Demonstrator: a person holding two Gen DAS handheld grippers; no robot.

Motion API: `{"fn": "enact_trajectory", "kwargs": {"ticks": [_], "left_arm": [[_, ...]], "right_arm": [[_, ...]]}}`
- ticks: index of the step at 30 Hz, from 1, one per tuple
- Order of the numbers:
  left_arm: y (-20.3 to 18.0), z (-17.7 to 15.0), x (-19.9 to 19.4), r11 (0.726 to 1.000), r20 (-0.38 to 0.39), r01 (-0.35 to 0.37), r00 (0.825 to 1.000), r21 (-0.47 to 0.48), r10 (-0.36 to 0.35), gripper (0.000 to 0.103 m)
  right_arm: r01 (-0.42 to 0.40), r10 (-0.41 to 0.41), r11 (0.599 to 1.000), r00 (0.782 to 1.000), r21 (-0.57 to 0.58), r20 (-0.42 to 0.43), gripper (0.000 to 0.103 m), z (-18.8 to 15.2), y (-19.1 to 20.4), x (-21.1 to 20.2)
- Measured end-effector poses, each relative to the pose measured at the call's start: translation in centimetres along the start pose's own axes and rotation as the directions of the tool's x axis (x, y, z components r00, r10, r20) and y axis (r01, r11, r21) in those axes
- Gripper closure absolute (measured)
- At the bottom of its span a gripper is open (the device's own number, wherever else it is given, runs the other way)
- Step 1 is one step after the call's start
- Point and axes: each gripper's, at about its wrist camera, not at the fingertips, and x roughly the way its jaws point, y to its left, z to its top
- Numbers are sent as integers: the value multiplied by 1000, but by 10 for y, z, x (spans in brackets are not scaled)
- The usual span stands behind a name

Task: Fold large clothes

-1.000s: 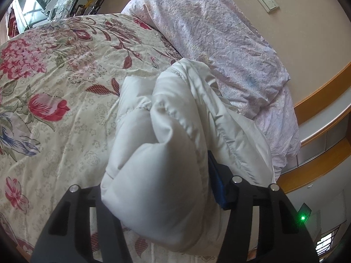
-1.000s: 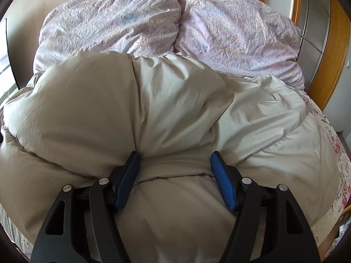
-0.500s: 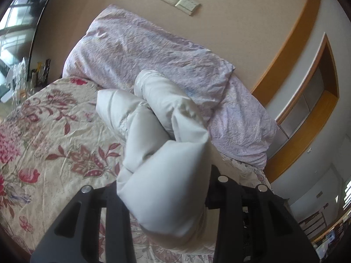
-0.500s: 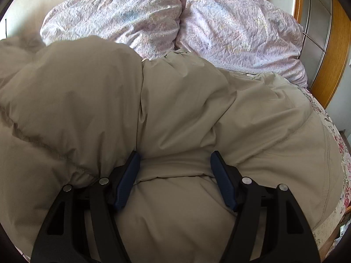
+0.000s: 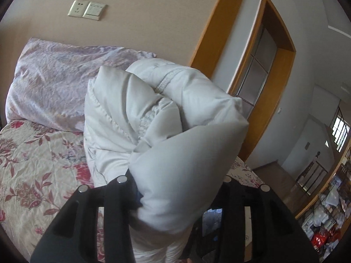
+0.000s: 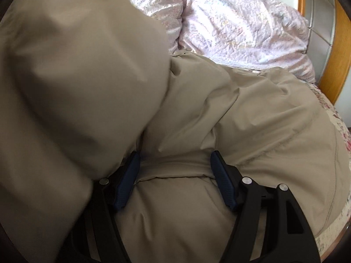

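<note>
A pale beige puffy jacket (image 6: 252, 120) lies spread across the bed. My right gripper (image 6: 175, 166) points down onto it, its blue pads (image 6: 221, 182) pinching a thick ridge of the fabric. My left gripper (image 5: 177, 175) holds a bunched end of the jacket (image 5: 175, 109) up in the air above the bed. The padding bulges out between its black fingers, and its jaws are opening slightly. In the right wrist view that lifted part (image 6: 76, 76) looms blurred at the left, over the lying jacket.
Two lilac pillows (image 6: 237, 26) lie at the head of the bed, one also in the left wrist view (image 5: 54, 81). A floral bedspread (image 5: 33, 164) covers the mattress. A wooden frame (image 6: 331, 65) borders the bed on the right. A wall socket (image 5: 86, 9) is above.
My left gripper has risen and rolled with the bunched jacket end. In the right wrist view the lifted fold has swung in from the left and covers more. The right gripper kept still.
</note>
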Motion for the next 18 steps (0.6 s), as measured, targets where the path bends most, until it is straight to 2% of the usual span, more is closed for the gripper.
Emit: {"fn": "enact_trajectory", "kwargs": {"ticks": [2,5,9,10,14,18], "left_arm": [[-16,0,13,1000,-6,9,1000,19,-8,61],[-31,1,30,999,-24,39,999,22,-39,60],[-46,-4,49,997,-50,64,997,35,-62,59],[-51,-6,55,997,-60,73,996,40,-70,58],[-65,-16,76,993,-102,101,990,63,-95,58],[-88,-31,104,986,-165,150,977,79,-135,58]], "right_arm": [[-45,45,999,999,3,-5,34,0,-10,-5],[-90,90,996,995,-9,31,34,-8,-29,-25],[-75,78,996,991,-38,109,32,-24,-54,-56],[-63,68,997,990,-39,126,30,-27,-59,-61],[94,-84,995,973,-34,213,25,-40,-92,-85],[132,-132,991,973,15,189,25,-47,-127,-83]]}}
